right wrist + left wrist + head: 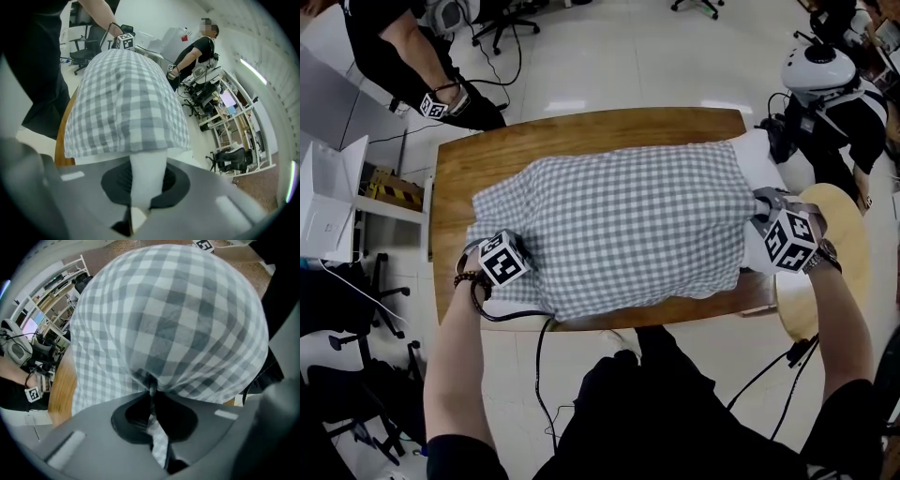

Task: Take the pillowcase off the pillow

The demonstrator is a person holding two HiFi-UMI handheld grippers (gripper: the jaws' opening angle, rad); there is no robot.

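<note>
A pillow in a grey-and-white checked pillowcase (pixel 619 225) lies lengthwise across the wooden table (pixel 581 131). At the right end the bare white pillow (pixel 764 155) sticks out of the case's open mouth. My left gripper (pixel 521 247) is at the case's closed left end, shut on a pinch of checked cloth (pixel 154 357); in the left gripper view a fold of the cloth runs down between the jaws of the left gripper (pixel 152 392). My right gripper (pixel 761 210) is shut on the white pillow's end (pixel 145 164), and the case's hem (pixel 126 140) lies just beyond the right gripper (pixel 143 187).
A round wooden stool (pixel 848 244) stands close against the table's right end. A person (pixel 394 47) stands beyond the far left corner. A white robot (pixel 820 70) is at the far right, and a white box (pixel 328 202) sits left of the table. Cables (pixel 539 375) hang off the near edge.
</note>
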